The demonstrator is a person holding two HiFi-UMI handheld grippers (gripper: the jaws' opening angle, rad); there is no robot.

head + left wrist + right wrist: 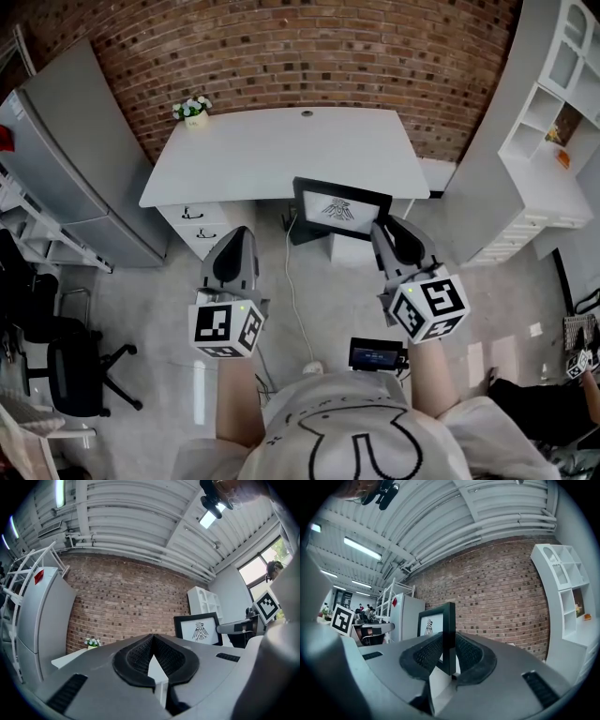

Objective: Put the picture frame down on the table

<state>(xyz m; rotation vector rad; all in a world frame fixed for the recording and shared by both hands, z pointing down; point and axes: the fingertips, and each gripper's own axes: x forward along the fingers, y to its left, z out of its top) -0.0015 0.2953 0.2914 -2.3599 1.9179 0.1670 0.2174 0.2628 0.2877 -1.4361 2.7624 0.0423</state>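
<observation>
A black picture frame (pixel 339 211) with a white print of a bird-like figure hangs upright in the air, just in front of the white table's (pixel 281 150) near edge. My right gripper (pixel 384 230) is shut on the frame's right edge; in the right gripper view the frame's edge (pixel 449 634) stands between the two jaws. The left gripper (pixel 236 242) is held lower left of the frame, apart from it, jaws together with nothing in them. From the left gripper view, the frame (pixel 198 630) shows to the right.
A small pot of white flowers (pixel 194 112) stands at the table's back left corner. Drawers (pixel 202 225) sit under the table's left side. A grey cabinet (pixel 70 159) is at left, white shelving (pixel 553 131) at right, and a brick wall behind.
</observation>
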